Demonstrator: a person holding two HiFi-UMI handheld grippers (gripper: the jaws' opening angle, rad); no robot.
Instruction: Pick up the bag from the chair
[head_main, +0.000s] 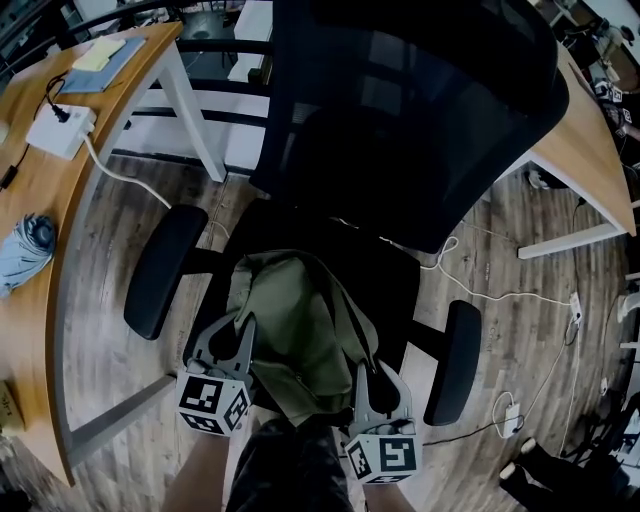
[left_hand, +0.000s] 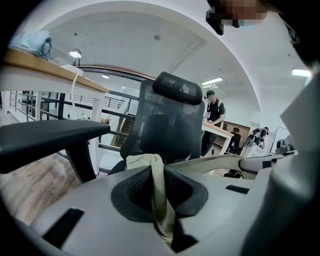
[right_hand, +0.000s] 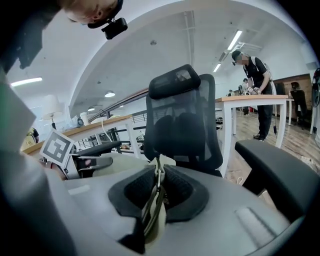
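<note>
Nearest the head camera sit the marker cubes (head_main: 213, 403) of the left gripper (head_main: 245, 335) and right gripper (head_main: 362, 378), side by side at the near edge of the seat (head_main: 400, 290). Beyond them the black mesh chair (head_main: 400, 130) fills the middle of the scene, flanked by a curved wooden desk (head_main: 25, 190) at left and a second desk (head_main: 585, 150) at far right. The olive bag (head_main: 300, 320) lies on the seat between the two armrests (head_main: 165, 270), its near end reaching both grippers. On the left desk rest a folded pale umbrella (head_main: 25, 255) and a white box (head_main: 60, 130) with a cable. Only the head view shows the bag whole; only the gripper views show a standing person (right_hand: 257, 85) at a far desk, and the jaws face-on. Left gripper: jaws drawn narrow, black pads (left_hand: 138, 188) pinching a flat olive strap (left_hand: 158, 192) of the bag. Right gripper: jaws likewise narrow, clamped on a fold of the bag carrying a metal ring (right_hand: 156, 192).
</note>
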